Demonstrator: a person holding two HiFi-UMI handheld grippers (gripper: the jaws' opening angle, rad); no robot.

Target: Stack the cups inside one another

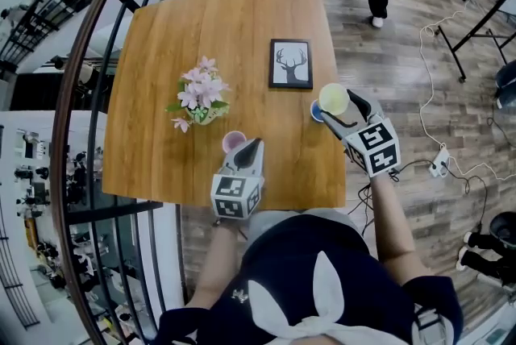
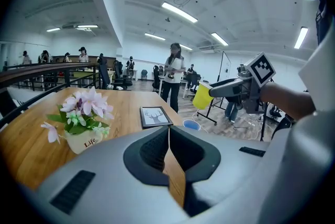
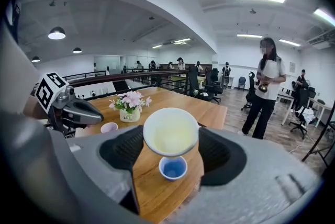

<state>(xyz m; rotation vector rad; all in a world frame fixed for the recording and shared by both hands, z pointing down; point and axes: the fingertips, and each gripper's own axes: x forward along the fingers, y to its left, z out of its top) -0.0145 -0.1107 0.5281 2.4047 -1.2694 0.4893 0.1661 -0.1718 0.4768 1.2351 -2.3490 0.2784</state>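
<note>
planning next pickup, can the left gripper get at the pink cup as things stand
Probably yes: the pink cup stands beside the left gripper, nothing between them, and the flowers and the right gripper with its yellow cup are aside. The left jaws are together, so they must open first.

Open office: swivel chairs (image 3: 201, 84), strip lights (image 2: 179, 12)

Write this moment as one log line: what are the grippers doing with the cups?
right gripper: shut on yellow cup, over blue cup | left gripper: shut, empty, by pink cup | stacked: none
</note>
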